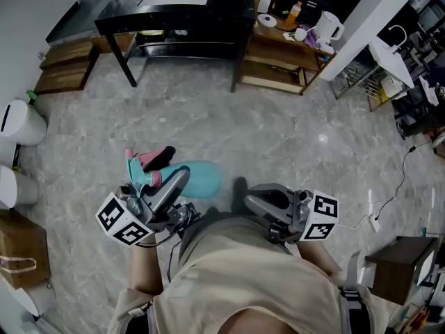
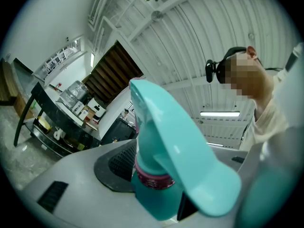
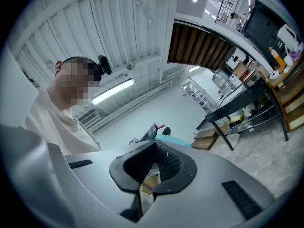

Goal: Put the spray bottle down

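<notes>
Teal plastic is filling the left gripper view as the left gripper is clamping the spray bottle at its neck, just under a pink collar, with both jaws pressing on it. In the head view the bottle is lying roughly level in that grip, above the grey marble floor. It is on the person's side of the black table, about level with the table's middle, and its pink-tipped head is pointing left. To its right, on the near side of the table's right end, the right gripper is hovering with its jaws pressed together and nothing between the pads. Farther right, past the table's right end, a white kettle is sitting on a low wooden shelf.
</notes>
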`<state>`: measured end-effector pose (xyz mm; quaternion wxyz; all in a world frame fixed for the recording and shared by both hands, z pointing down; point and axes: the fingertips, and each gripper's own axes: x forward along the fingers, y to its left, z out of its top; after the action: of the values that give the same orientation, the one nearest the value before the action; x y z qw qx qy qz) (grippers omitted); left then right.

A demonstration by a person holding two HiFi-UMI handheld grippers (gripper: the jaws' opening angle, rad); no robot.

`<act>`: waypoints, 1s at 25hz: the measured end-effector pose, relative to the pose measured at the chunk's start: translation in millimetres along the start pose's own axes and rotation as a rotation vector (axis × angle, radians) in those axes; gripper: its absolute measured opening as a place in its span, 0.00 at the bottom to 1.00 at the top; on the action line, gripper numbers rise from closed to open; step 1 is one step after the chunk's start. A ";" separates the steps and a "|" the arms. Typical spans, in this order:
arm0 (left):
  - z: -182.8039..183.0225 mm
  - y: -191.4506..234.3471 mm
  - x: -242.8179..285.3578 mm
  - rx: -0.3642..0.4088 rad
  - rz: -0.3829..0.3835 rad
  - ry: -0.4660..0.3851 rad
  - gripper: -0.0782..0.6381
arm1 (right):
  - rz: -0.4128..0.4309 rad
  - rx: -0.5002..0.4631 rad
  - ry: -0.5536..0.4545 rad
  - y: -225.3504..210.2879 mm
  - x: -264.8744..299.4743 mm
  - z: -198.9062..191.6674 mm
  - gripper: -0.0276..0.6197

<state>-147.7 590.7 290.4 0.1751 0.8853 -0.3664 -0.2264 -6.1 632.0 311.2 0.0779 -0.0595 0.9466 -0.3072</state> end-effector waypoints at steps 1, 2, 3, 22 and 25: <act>0.8 0.0 0.3 0.000 -0.002 -0.006 0.45 | 0.029 0.005 0.005 1.0 1.2 -0.5 0.07; 1.5 0.8 1.1 -0.002 -0.004 -0.010 0.45 | 0.049 0.011 0.007 -0.1 2.4 0.0 0.07; 2.2 2.5 2.6 -0.005 -0.005 -0.013 0.45 | 0.058 0.019 0.006 -3.7 3.4 1.7 0.07; -10.7 36.4 95.4 0.014 0.018 0.090 0.45 | 0.088 0.183 -0.055 -87.1 -16.8 60.8 0.08; -13.0 36.6 113.9 0.034 0.016 0.108 0.45 | 0.090 0.189 -0.062 -99.0 -22.1 69.6 0.08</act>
<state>-90.1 485.1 287.7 0.1814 0.8962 -0.3670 -0.1708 34.9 516.0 316.6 0.1260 -0.0189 0.9122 -0.3895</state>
